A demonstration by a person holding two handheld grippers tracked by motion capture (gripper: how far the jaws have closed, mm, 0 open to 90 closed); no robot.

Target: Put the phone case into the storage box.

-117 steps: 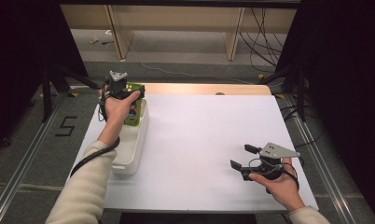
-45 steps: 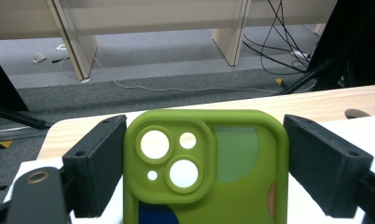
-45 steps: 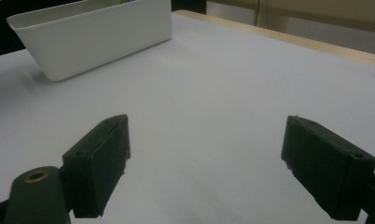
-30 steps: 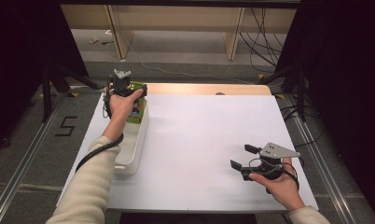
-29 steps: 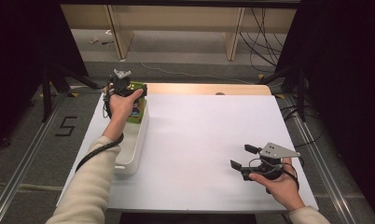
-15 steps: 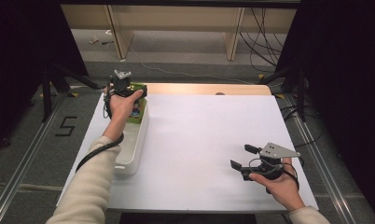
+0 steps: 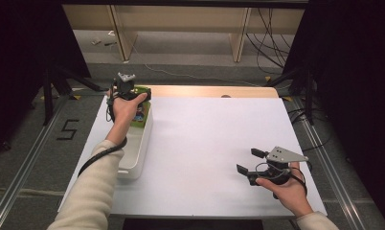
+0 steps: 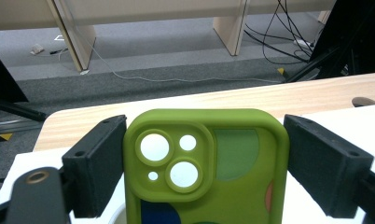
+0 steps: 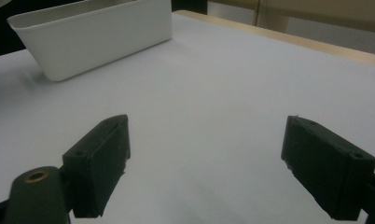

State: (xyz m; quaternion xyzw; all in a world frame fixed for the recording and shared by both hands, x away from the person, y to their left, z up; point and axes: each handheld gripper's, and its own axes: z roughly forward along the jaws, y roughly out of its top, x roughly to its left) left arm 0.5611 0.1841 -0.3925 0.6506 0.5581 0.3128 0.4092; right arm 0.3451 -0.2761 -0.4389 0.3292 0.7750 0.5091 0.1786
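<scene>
**A:** How far along was the job at that point?

**B:** Barely begun, I'd judge. The left gripper had the green phone case between its fingers, over the far end of the white bin at the desk's far left corner. The case stood upright with its camera cut-outs toward the lens.

**A:** Was it actually gripped?

**B:** The left finger pressed on one side of the case. The right finger stood almost against the other side, and I couldn't tell whether it touched. With the case standing upright between them, I took it as held. Whether it was coming out of the bin or going in, I couldn't tell.

**A:** And the other hand?

**B:** The right gripper rested near the desk's near right corner, fingers spread wide with nothing between them, well apart from the bin.

**A:** Any writing or brand?

**B:** None readable on the case, just coloured patches in darker green, blue and orange. On the floor left of the desk a marking looked like a "5".
</scene>
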